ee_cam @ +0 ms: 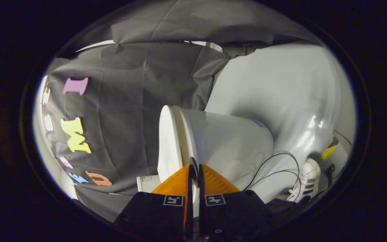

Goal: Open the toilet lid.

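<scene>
A: Toilet lid (167, 141) is seen edge-on, just ahead of the gripper (194, 168). How are the fingers set?

B: The fingers are drawn close together, with only a thin slit left between them. The lid's edge is met right at the tips, where the lid and the seat (187, 134) part. Whether that edge is truly pinched by both fingers cannot be told, since the tips cover the contact.

A: And where is the lid placed against the toilet bowl (234, 141)?

B: The lid is laid against the seat, which is set against the bowl; the lid is on the side of the bowl turned away from the floor. The whole toilet is viewed sideways.

A: What is noted past the bowl?

B: Thin black cables (277, 168) are looped beside the bowl's base, and a white sneaker (306, 181) with striped sides is found just beyond them. A pale glossy floor (281, 94) is spread behind the bowl. On the lid's side of the bowl, the black cloth wall (129, 111) is hung further back.
</scene>
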Available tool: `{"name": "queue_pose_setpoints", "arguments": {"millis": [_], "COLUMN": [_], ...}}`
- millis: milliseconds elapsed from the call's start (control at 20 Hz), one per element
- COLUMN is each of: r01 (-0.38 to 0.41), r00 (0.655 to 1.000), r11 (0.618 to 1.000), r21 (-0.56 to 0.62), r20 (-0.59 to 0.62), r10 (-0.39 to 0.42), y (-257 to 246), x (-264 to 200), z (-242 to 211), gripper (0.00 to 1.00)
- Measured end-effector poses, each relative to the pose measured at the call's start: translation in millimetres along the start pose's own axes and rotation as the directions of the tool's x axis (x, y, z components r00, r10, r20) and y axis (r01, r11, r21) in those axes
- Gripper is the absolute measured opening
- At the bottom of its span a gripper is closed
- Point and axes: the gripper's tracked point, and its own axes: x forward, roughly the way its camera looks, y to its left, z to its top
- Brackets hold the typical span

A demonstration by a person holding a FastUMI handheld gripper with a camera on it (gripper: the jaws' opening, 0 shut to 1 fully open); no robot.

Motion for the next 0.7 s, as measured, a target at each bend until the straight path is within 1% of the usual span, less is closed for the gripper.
{"name": "queue_pose_setpoints", "arguments": {"millis": [150, 200, 350, 500, 700], "r01": [-0.005, -0.010, -0.040, -0.032, -0.053], "r00": [1.000, 1.000, 0.999, 0.999, 0.997], "r11": [1.000, 1.000, 0.997, 0.993, 0.988], "r21": [-0.018, -0.026, -0.071, -0.114, -0.145], "r20": [-0.002, 0.002, 0.019, 0.035, 0.050], "r10": [0.005, 0.010, 0.041, 0.036, 0.061], "y": [9, 12, 27, 35, 51], "x": [-1, -1, -3, -9, -16], "z": [-4, -3, -3, -4, -10], "gripper": [0.08, 0.05, 0.05, 0.05, 0.05]}}
